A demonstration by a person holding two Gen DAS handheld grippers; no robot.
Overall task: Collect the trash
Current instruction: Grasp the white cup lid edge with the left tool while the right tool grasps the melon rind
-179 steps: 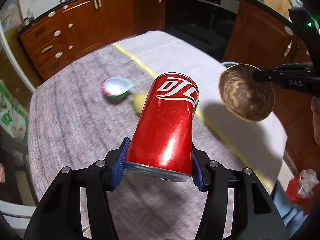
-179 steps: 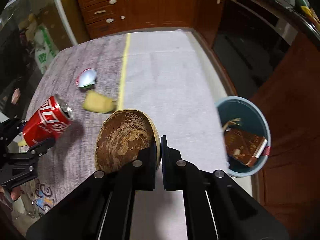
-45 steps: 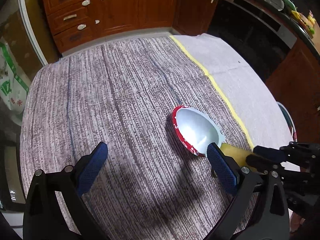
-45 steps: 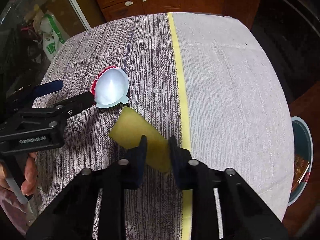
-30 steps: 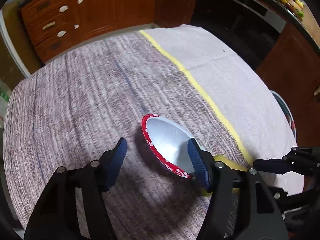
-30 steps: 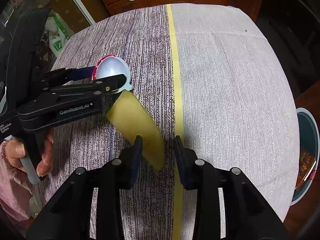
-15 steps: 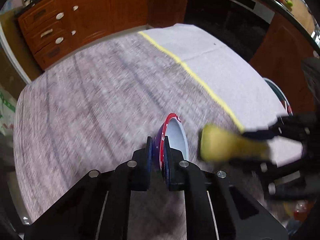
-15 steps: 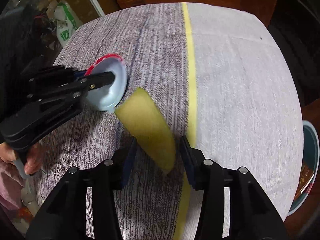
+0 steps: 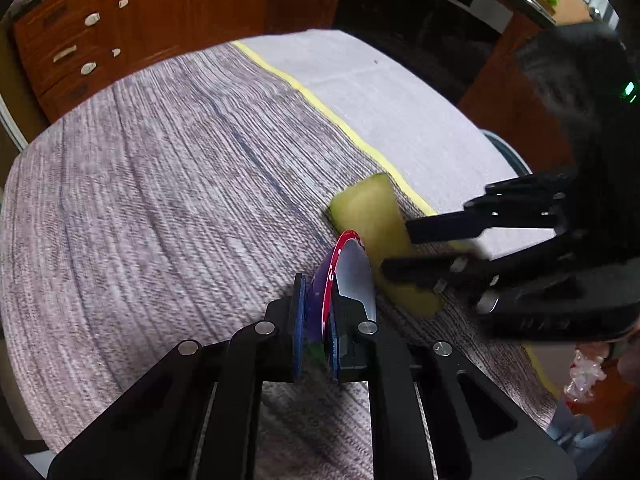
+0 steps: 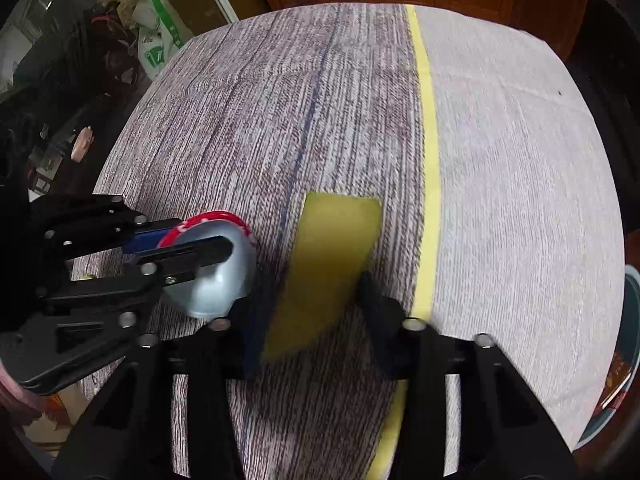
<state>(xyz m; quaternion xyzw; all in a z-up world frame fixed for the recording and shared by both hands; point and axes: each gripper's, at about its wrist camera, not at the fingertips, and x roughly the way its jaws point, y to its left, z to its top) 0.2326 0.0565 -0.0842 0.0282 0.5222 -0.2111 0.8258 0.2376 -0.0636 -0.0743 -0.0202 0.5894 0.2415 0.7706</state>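
Half a second ago the right gripper [image 10: 310, 300] pinched the yellow sponge [image 10: 324, 268] more narrowly; now its fingers stand wider, one on each side, and whether they press it I cannot tell. The left gripper [image 9: 316, 320] stays clamped on the rim of the foil lid [image 9: 350, 276], held on edge just left of the sponge. Ahead of both claws the cloth-covered table [image 10: 500, 200] lies open; the trash bin [image 10: 624, 360] sits past the table's right edge.
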